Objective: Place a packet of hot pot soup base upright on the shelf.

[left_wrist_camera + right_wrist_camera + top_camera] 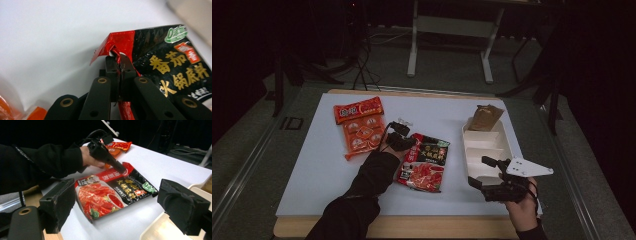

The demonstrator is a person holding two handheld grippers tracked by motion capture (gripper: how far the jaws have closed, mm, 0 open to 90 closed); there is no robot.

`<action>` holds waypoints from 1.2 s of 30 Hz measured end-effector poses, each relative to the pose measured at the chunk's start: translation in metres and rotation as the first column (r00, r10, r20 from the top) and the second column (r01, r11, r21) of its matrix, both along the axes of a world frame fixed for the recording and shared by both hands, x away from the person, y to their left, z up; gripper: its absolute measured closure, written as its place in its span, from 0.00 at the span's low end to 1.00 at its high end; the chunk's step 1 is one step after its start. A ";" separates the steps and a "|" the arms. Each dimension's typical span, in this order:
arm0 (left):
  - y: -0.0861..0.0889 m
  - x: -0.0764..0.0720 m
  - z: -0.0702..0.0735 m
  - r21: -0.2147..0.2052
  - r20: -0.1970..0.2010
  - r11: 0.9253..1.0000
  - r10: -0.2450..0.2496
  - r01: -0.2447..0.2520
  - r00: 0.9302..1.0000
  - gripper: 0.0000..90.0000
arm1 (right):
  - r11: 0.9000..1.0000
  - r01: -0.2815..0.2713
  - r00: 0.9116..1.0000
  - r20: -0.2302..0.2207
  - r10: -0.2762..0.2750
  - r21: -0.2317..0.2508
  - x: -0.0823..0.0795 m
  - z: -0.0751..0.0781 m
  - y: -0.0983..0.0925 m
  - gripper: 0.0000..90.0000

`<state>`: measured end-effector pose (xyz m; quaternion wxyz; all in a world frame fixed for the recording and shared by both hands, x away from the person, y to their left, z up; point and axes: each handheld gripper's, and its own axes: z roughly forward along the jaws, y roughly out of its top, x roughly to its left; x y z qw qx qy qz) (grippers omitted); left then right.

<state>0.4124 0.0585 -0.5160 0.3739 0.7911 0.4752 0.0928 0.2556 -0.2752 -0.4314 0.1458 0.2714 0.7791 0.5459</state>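
The sauce packet lies flat on the white counter, between the orange snack packs and the white compartment tray. It is a glossy pouch, black across the top with gold characters and a green badge, red below with a picture of a tomato dish. The left gripper has its jaws closed tight on the packet's red upper corner, which crumples and lifts slightly. The right gripper sits at the tray's near end, jaws wide apart and empty.

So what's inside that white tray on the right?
The white divided tray has a brown pouch leaning in its far end. The middle compartments look bare. The near end is hidden behind the right gripper, so its contents cannot be seen.
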 end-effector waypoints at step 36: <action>0.003 -0.077 0.080 -0.259 0.331 0.936 -0.144 0.237 0.933 0.99 | 0.988 0.134 0.990 0.031 -0.137 0.082 -0.001 0.014 -0.004 0.11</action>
